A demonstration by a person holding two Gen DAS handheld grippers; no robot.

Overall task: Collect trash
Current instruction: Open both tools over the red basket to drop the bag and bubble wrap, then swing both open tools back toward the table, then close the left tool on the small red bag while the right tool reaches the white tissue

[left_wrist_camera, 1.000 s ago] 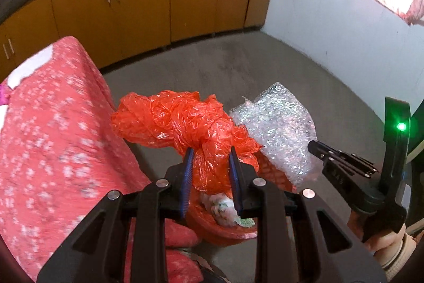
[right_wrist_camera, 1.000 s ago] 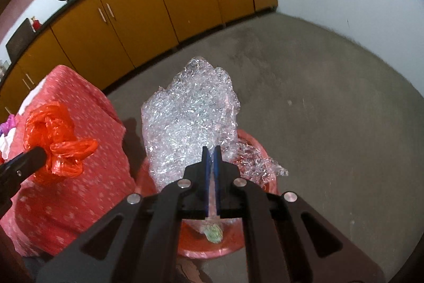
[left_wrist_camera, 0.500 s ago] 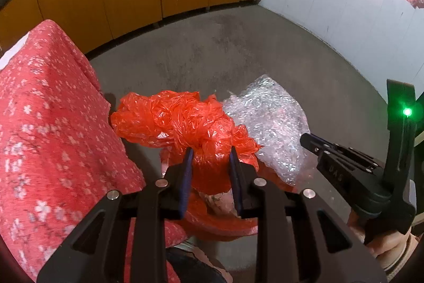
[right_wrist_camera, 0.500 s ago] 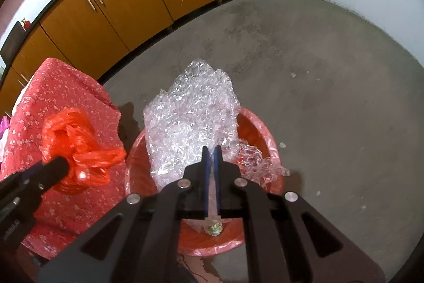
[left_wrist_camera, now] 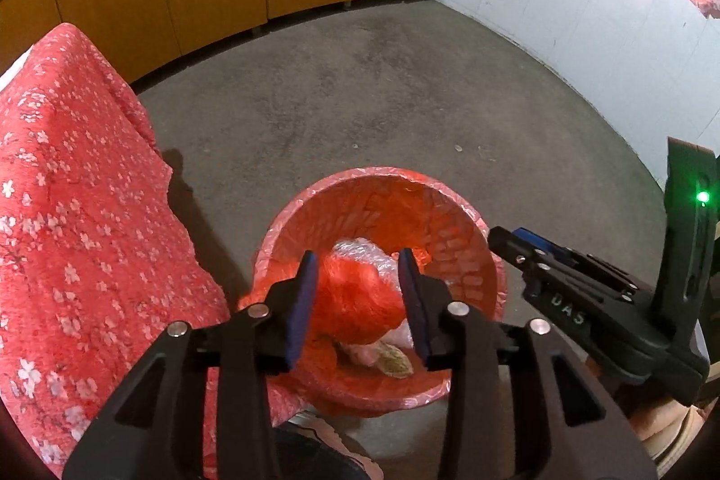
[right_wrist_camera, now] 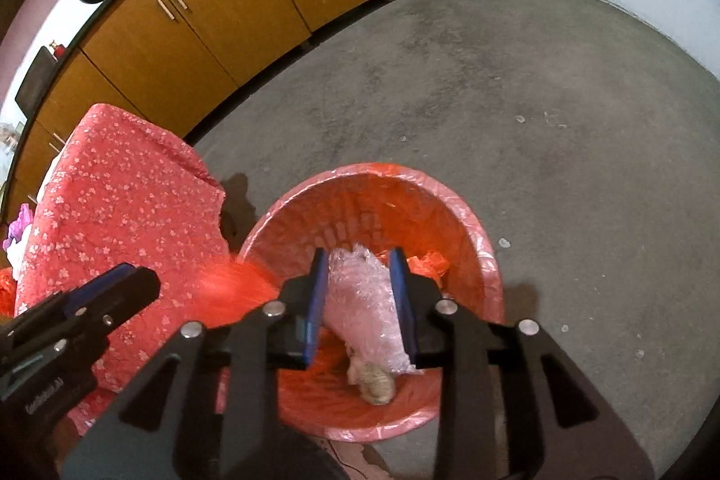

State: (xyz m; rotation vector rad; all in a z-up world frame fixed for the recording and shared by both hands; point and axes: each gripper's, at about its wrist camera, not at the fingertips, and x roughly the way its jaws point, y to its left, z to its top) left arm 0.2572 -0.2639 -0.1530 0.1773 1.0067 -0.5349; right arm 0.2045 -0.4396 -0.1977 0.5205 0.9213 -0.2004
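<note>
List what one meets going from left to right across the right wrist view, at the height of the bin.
Left hand-held gripper → red floral cloth → round red plastic bin with liner → bare grey concrete floor.

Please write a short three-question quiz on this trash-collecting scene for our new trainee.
1. True or false: both the left hand-held gripper and the right hand-held gripper are open.
2. Multiple choice: the bubble wrap is A) on the floor, B) in the red trash basket, C) on the floral cloth.
3. Fill in: the blurred item below the left hand-held gripper is a red plastic ____.

Key: 1 true; 2 B; 3 bag.
</note>
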